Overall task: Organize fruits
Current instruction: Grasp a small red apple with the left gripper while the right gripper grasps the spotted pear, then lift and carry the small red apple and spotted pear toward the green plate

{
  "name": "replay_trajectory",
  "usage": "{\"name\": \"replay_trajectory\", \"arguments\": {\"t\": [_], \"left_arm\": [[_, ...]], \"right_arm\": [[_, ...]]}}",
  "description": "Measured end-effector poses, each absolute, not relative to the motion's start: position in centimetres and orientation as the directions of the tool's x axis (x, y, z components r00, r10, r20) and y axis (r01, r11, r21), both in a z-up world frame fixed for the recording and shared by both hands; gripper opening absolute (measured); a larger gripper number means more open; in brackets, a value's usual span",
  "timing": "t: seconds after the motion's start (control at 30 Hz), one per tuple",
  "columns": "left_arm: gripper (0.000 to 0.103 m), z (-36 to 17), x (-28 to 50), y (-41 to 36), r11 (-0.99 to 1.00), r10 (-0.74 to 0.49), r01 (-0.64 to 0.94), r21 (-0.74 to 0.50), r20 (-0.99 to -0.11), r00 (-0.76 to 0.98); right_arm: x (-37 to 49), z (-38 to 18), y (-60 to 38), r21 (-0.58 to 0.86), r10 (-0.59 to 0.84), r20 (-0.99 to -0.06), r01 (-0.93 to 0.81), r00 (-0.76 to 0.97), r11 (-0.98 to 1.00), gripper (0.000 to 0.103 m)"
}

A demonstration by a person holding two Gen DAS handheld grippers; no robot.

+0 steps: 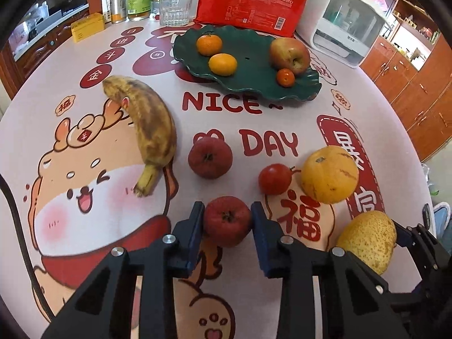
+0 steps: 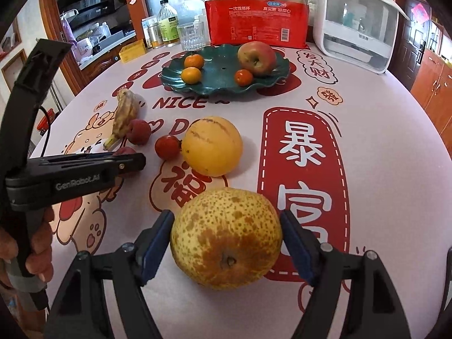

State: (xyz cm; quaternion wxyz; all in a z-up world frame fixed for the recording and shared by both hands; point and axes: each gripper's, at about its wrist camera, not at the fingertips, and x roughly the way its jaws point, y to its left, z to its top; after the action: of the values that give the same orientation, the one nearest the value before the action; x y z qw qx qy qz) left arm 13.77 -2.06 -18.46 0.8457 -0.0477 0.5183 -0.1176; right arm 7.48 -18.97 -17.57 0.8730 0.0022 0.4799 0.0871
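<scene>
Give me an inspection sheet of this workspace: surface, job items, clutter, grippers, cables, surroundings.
Surface: round table under a printed cartoon cloth.
Job's things: green plate holds a large apple, two oranges and a small red-orange fruit. On the cloth: banana, red fruit, tomato, yellow melon, small red apple, speckled pear.
Clutter: red cup package, glass, bottles, yellow box, white appliance at the far edge.
Grippers: left gripper closed around the small red apple; right gripper brackets the pear, contact unclear.
Cables: black cable along the left edge.
Surroundings: wooden kitchen cabinets.
</scene>
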Motion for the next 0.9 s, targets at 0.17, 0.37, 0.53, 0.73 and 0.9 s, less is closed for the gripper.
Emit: {"name": "replay_trajectory", "arguments": {"t": [0.17,0.37,0.53,0.73,0.9], "left_arm": [[0.032,-17.3,12.4,-1.5,0.967,-0.255,0.143,-0.212,-0.856,0.451],[0.032,-16.0,11.0,-0.6,0.969,-0.248,0.128,-0.213,-0.850,0.464],[0.032,-15.0,10.3,0.1,0.972,-0.235,0.110,-0.208,-0.848,0.475],[0.032,-13.2,9.9,0.7,0.975,-0.222,0.104,-0.197,-0.845,0.486],[0.032,-9.9,11.3,0.6,0.974,-0.226,0.129,-0.186,-0.834,0.504]], "right_arm": [[7.2,-17.5,-18.9,0.082,0.152,-0.844,-0.157,0.515,0.984,0.077],[7.1,-18.6,-19.1,0.108,0.165,-0.880,-0.151,0.445,0.983,0.075],[6.8,-18.2,-20.1,0.170,0.197,-0.879,-0.101,0.433,0.980,0.074],[6.7,-14.8,-20.0,0.177,0.220,-0.845,-0.132,0.488,0.975,0.074],[8.4,-10.2,-19.5,0.164,0.233,-0.805,-0.174,0.545,0.971,0.074]]}}
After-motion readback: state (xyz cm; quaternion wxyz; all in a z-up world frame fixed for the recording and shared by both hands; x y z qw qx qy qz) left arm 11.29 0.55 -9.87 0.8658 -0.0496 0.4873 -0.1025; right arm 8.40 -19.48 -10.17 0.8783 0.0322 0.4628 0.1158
